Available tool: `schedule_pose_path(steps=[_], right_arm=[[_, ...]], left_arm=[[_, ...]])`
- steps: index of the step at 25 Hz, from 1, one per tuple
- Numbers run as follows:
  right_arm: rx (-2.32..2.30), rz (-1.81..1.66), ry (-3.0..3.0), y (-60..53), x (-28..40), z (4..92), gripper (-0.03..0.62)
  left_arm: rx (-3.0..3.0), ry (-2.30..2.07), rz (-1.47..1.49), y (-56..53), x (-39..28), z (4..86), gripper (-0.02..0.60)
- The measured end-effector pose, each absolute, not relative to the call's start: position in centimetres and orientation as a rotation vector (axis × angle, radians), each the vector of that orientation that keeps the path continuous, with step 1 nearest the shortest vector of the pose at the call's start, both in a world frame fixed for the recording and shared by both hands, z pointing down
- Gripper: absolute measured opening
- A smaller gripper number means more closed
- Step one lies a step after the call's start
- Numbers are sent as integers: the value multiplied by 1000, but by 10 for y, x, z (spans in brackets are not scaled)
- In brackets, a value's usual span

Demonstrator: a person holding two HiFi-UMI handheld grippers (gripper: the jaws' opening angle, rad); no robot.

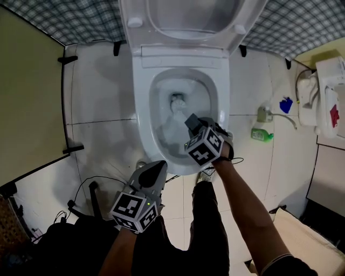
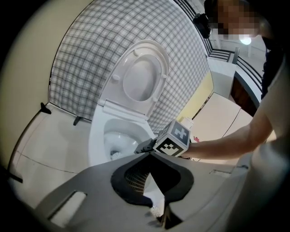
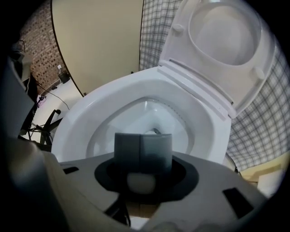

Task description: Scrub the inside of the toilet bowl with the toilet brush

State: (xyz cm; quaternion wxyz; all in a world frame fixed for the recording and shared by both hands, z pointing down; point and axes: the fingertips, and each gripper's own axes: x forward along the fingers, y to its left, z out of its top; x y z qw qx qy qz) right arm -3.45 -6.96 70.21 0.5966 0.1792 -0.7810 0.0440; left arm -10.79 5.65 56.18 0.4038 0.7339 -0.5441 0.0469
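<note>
Toilet lid (image 1: pixel 188 16): cut off at top edge. Toilet brush (image 1: pixel 178 101): handle hidden behind right hand-held gripper (image 1: pixel 193 123). Green bottle (image 1: pixel 262 134), right: label unreadable.

The head view looks steeply down from above the near end of the toilet bowl (image 1: pixel 141 124). The left gripper view sits low, near and to the left of the bowl, and faces far and right across its rim. The right gripper view sits close over the near rim and faces far into the bowl. All three views share the bowl and the raised lid (image 1: pixel 188 16).
</note>
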Motion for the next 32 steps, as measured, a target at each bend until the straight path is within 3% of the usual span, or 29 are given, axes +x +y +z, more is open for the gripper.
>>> schedule_pose_path(steps=[22, 32], right_arm=[[160, 188, -1930, 68, 27, 585, 178], [180, -53, -1849, 19, 7, 628, 178]], left_arm=[[1858, -1401, 101, 59, -109, 543, 9], [1854, -1390, 114, 63, -104, 548, 9]])
